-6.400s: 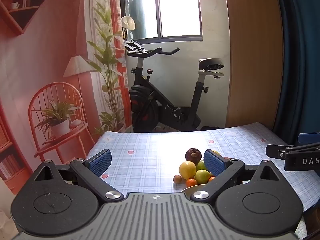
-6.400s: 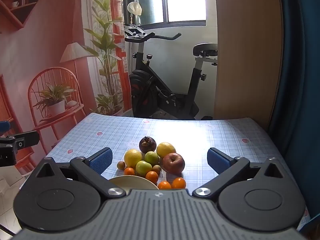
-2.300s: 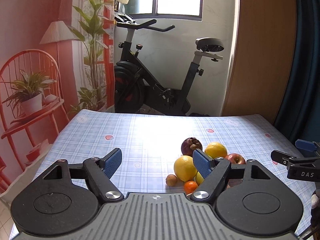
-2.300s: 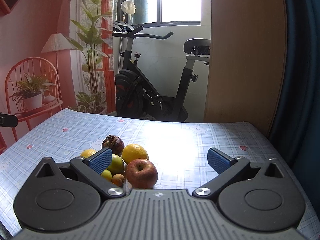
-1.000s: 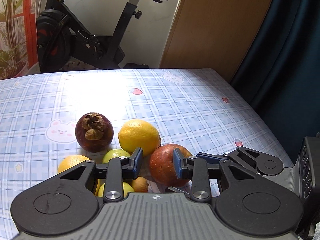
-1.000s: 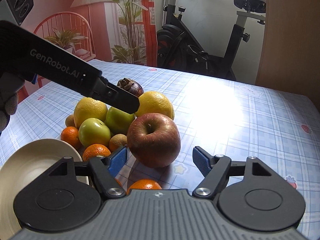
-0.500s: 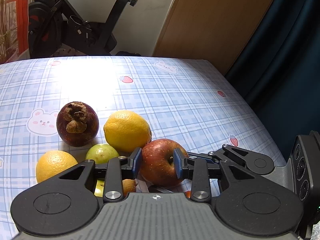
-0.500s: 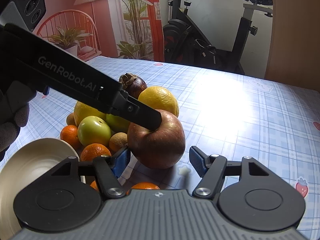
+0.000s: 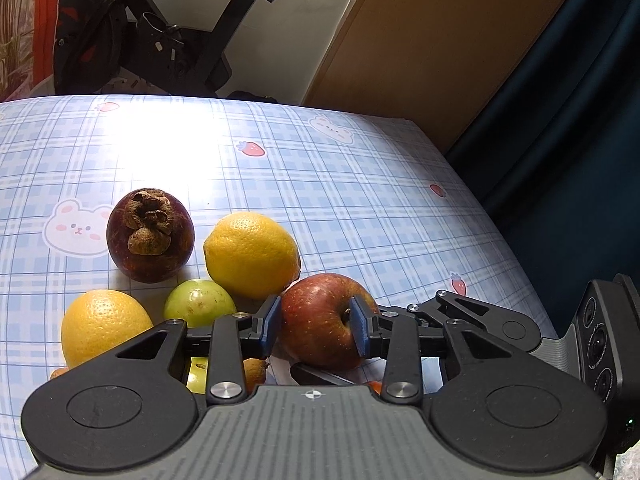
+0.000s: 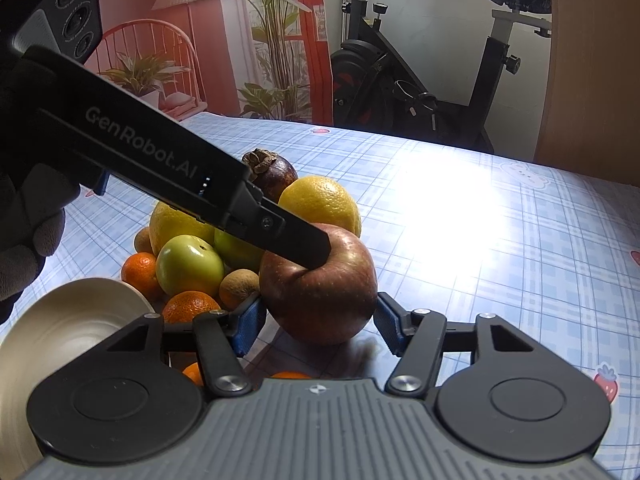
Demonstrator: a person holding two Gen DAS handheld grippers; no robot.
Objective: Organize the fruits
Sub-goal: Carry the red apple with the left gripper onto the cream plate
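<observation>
1. Closure is the change: a second ago the left gripper (image 9: 316,324) hung short of the fruit heap with a narrow gap between its blue pads; now those pads press on opposite flanks of the round red apple (image 10: 320,292), pinching it
2. The right gripper (image 10: 316,326) has also crept forward, and its blue pads now bracket the same apple low on either side; whether they touch the skin I cannot tell
3. The apple sits at the near right edge of the heap, just beside the yellow lemon (image 9: 252,254); whether it has left the cloth is not clear
4. I judge that the first fruit is secured and that a lift and carry come next, probably to the cream ribbed plate (image 10: 60,328) at near left, which holds nothing visible
5. The dark purple mangosteen (image 9: 150,236), the small green apples (image 10: 190,266) and the orange tangerines (image 10: 138,272) lie unsorted, so the task has barely begun
6. The surface is a glossy blue plaid tablecloth (image 9: 360,200) printed with bears and strawberries, with strong window glare at its far middle
7. Beyond it stand a black exercise bike (image 10: 420,92), a brown wooden panel (image 9: 420,40), a dark blue curtain (image 9: 580,120) at right and a pink painted backdrop (image 10: 160,60) at far left
</observation>
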